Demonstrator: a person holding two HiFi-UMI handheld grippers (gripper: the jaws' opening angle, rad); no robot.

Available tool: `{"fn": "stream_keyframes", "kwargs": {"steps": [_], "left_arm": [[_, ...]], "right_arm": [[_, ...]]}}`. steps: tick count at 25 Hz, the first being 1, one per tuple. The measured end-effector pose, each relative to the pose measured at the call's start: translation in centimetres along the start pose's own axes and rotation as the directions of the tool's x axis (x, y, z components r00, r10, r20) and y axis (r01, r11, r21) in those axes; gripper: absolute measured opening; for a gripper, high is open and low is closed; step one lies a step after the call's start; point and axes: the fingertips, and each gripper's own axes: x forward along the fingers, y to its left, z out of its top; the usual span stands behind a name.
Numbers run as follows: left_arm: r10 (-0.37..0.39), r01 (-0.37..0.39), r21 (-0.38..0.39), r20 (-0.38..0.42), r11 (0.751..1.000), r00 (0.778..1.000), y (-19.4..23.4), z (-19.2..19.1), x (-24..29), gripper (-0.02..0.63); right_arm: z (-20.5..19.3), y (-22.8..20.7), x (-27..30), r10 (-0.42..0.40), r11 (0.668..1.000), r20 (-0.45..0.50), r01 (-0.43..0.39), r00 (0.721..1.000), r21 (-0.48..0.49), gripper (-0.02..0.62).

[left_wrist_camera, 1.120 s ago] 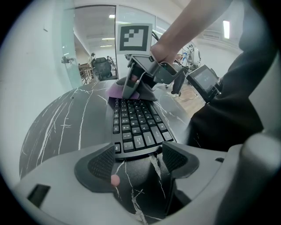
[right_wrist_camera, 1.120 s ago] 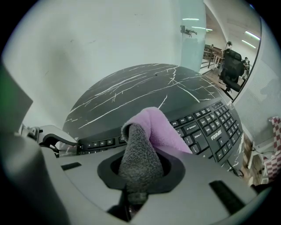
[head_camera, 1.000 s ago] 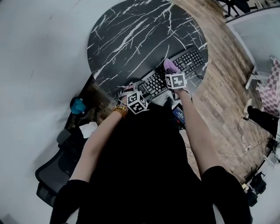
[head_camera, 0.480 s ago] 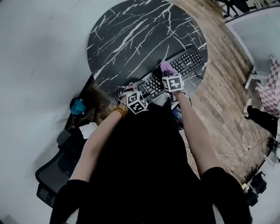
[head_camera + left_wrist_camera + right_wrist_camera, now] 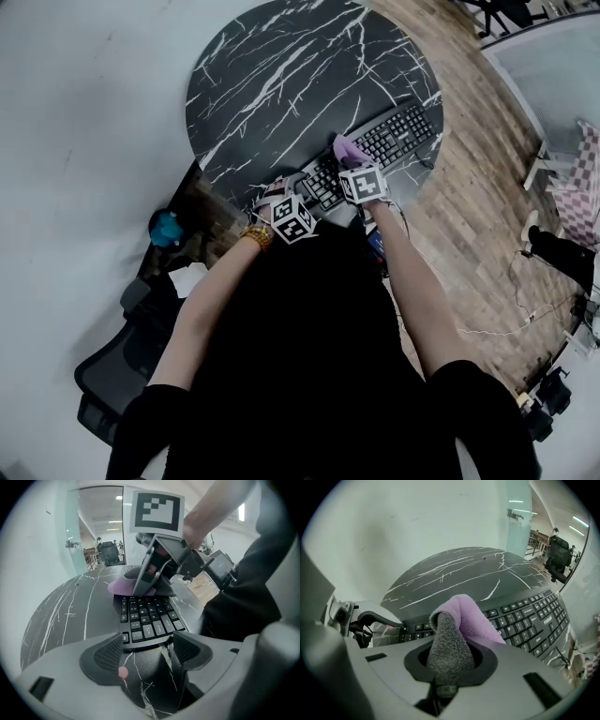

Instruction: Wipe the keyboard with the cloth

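When seen from the head view, shows the keyboard [image 5: 375, 150] along the near edge of the round counter [image 5: 281, 75]. Cloth [image 5: 344, 147] pressed on the keys under the right gripper [image 5: 349, 161]; left gripper [image 5: 281, 195] just beside the keyboard's left end.

From the left gripper view: jaws apart on nothing, keyboard's end just past the tips. Could let the unheld keyboard skid toward the counter's edge under a hard stroke.

From the right gripper view: jaws clamped together on the cloth, grey side bunched, purple fold on the keys. Might tug loose if snagged on key edges. Reads "FOREV" on the keyboard, rest unclear; key legends too small.
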Motion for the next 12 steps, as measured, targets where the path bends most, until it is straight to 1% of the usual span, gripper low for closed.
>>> {"fn": "stream_keyframes", "kwargs": {"steps": [7,10,12], "left_arm": [[0.008,-0.008,-0.005,0.022,1.000,1.000,-0.1,0.1,-0.1,0.324],[0.009,-0.009,0.000,0.009,1.000,1.000,-0.1,0.0,-0.1,0.325],[0.011,-0.011,0.017,0.002,1.000,1.000,-0.2,0.0,-0.1,0.325]], "right_arm": [[-0.3,1.3,0.1,0.011,0.999,0.000,-0.011,1.000,-0.032,0.066],[-0.5,1.7,0.1,0.013,0.998,-0.010,-0.013,1.000,-0.057,0.066],[-0.5,1.7,0.2,0.006,0.997,-0.017,-0.008,1.000,-0.073,0.066]]}}
